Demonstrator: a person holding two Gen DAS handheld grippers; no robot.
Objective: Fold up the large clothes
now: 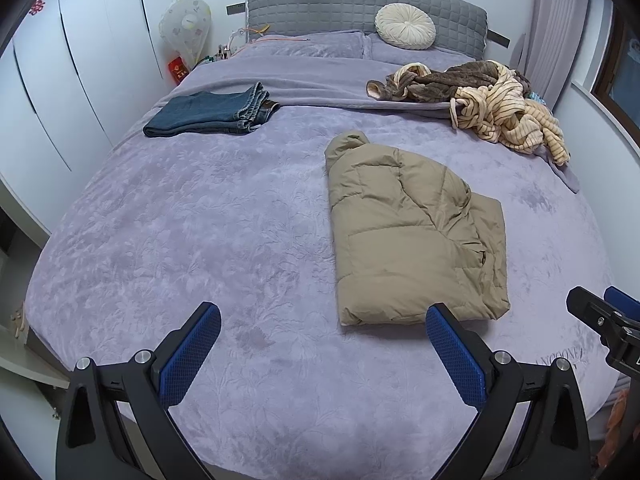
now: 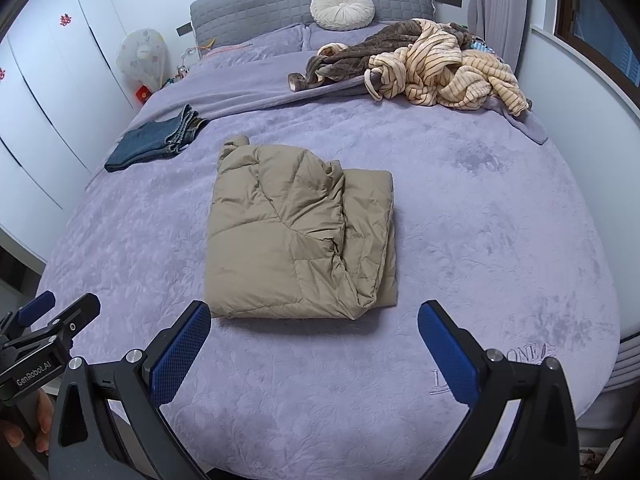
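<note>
A tan puffer jacket (image 1: 408, 236) lies folded into a thick rectangle on the purple bedspread (image 1: 200, 220); it also shows in the right wrist view (image 2: 296, 236). My left gripper (image 1: 322, 316) is open and empty, hovering over the bed's near edge, just short of the jacket's near-left corner. My right gripper (image 2: 314, 314) is open and empty, its jaws spread either side of the jacket's near edge without touching it. Folded blue jeans (image 1: 212, 114) lie at the far left of the bed, also visible in the right wrist view (image 2: 154, 142).
A heap of unfolded striped cream and brown fleece clothes (image 2: 432, 66) sits at the far right near the pillows. A round cream cushion (image 1: 405, 26) leans on the grey headboard (image 1: 340, 4). White wardrobes (image 1: 60, 80) stand to the left; a wall and window lie to the right.
</note>
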